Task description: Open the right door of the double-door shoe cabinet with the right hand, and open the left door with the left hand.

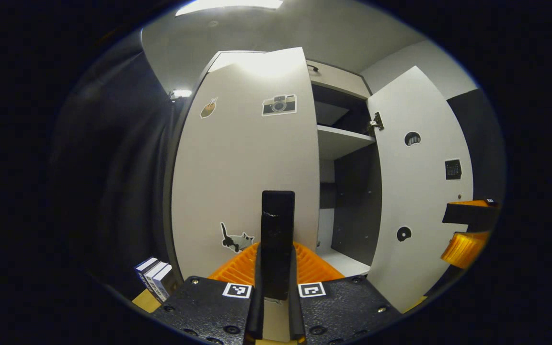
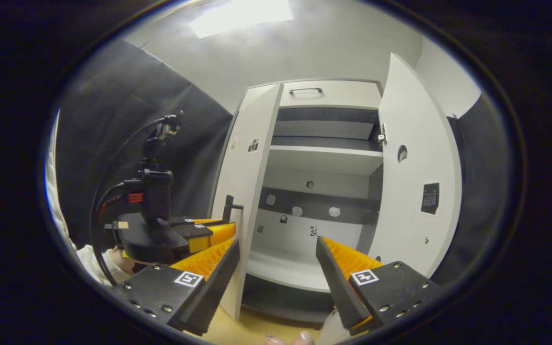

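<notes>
Left gripper (image 1: pixel 276 268) clamped on left door handle (image 1: pixel 278 225) at 6 o'clock. Right gripper (image 2: pixel 278 268) spread wide, empty. Shoe cabinet (image 2: pixel 324 158) open at 12 o'clock, right door (image 2: pixel 417 187) swung to 2 o'clock, above wooden floor (image 2: pixel 252 330).

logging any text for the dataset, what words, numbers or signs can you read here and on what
No readable words or numbers.
left door: camera, cat and one more sticker, pictures only.
right door: a dark square sticker, too small to read.
left hand-held gripper: square coded markers, patterns only, no text.
</notes>
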Tool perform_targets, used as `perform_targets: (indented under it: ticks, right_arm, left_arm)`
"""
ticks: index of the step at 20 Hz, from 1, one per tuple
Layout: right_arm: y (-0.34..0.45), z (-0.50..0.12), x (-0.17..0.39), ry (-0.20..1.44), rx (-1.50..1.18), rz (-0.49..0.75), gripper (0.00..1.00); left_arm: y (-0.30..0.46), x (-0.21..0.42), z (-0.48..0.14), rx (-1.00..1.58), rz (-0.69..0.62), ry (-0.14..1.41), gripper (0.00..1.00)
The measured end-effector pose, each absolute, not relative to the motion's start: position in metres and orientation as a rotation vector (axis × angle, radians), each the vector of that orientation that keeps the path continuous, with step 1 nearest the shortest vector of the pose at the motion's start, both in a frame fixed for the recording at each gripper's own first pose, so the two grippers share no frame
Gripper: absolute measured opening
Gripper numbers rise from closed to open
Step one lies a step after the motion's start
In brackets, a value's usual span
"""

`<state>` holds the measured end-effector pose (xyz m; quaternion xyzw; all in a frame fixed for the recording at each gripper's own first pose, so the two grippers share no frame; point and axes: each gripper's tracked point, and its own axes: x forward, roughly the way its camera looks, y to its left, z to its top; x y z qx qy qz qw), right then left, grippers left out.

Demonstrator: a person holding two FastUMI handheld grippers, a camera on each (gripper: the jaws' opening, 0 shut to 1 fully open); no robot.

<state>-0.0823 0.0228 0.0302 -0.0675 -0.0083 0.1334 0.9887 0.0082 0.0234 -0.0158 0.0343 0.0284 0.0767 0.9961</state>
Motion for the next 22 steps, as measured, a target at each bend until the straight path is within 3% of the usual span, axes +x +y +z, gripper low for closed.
perform_targets:
  ticks: [14, 22]
  right_arm:
    - [0.076, 0.029, -0.085, -0.024, -0.131, 0.393, 0.96]
    - [0.114, 0.028, -0.092, -0.030, -0.126, 0.466, 0.96]
  left_arm:
    - [0.059, -0.054, 0.003, 0.077, 0.229, 0.040, 0.20]
    - [0.096, -0.087, 0.017, 0.112, 0.333, 0.009, 0.10]
